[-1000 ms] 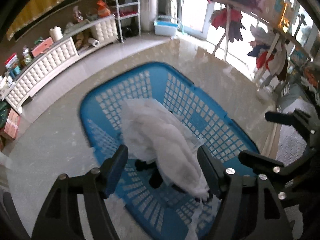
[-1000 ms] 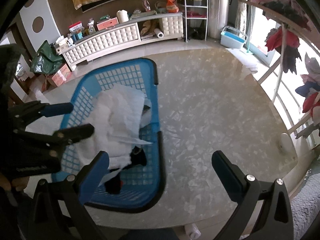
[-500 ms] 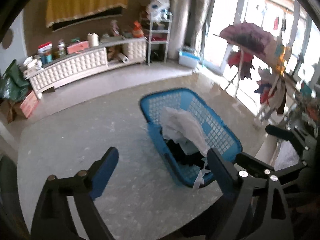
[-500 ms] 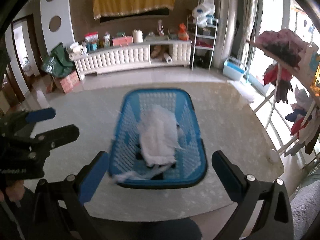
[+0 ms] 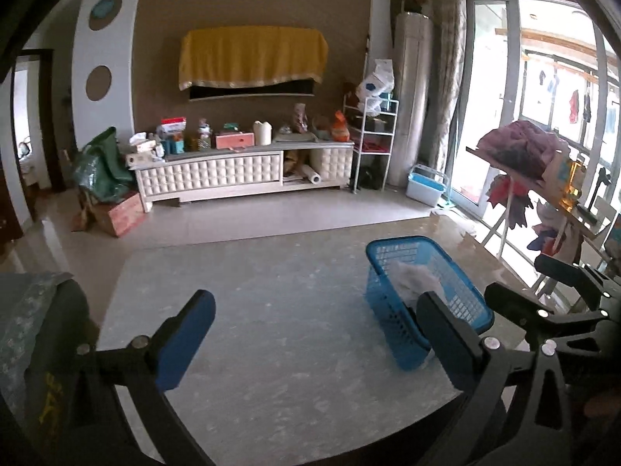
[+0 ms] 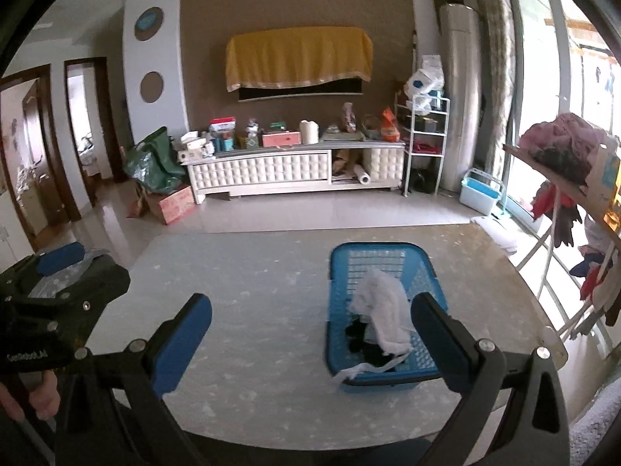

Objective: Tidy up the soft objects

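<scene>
A blue plastic laundry basket [image 6: 423, 268] stands on a grey marble table [image 6: 264, 310]. A white cloth [image 6: 384, 310] lies in it over a dark garment [image 6: 359, 339], and a white strip hangs over the near rim. The basket also shows in the left wrist view [image 5: 458, 279] with the white cloth [image 5: 411, 277] inside. My right gripper [image 6: 310, 343] is open and empty, raised back from the basket. My left gripper [image 5: 314, 343] is open and empty, left of the basket. The left gripper also shows at the left edge of the right wrist view [image 6: 62, 287].
A white TV cabinet [image 6: 295, 171] with clutter stands across the floor. A drying rack with clothes [image 6: 562, 178] stands right of the table. A light blue bin [image 6: 479, 194] sits by the window. A green bag [image 6: 155, 163] and box are on the left.
Both grippers have pulled up and back from the basket, which now looks small and far. The white cloth stays in the basket. Both grippers stay open.
</scene>
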Motion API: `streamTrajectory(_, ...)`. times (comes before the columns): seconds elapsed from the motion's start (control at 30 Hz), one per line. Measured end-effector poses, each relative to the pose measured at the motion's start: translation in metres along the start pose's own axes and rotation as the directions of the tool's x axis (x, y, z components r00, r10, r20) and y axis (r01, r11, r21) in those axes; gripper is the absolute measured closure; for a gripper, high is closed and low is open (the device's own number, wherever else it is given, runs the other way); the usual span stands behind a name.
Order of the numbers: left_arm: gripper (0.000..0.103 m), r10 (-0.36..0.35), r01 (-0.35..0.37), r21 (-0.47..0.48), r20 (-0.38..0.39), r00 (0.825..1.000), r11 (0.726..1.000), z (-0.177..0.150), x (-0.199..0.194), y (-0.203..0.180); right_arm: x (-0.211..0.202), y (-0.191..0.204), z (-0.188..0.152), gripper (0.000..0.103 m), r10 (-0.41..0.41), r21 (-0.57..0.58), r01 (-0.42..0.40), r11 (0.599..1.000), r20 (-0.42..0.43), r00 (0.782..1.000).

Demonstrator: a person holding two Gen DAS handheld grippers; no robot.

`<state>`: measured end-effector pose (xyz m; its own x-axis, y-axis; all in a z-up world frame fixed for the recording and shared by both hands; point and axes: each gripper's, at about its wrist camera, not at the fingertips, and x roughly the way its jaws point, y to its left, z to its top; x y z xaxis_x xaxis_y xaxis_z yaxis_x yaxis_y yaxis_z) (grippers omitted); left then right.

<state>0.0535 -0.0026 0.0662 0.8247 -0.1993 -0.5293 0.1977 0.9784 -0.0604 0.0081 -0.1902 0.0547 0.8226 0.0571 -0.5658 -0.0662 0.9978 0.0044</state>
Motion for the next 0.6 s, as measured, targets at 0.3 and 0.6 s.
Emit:
streamTrajectory(0.3, 0.000, 0.030, -0.029, -0.039, 0.029, 0.999, 0.999, -0.014, -0.035, 0.017, -0.016, 0.018, -0.004, 0.000, -0.004, -0.066, 0.006, 0.998, 0.028, 1.000)
streamTrajectory(0.6, 0.000, 0.049, -0.047, -0.033, 0.035, 0.998, 0.998, -0.022, -0.050, 0.020, -0.024, 0.019, -0.009, 0.000, -0.005, -0.074, 0.007, 0.997, 0.036, 0.999)
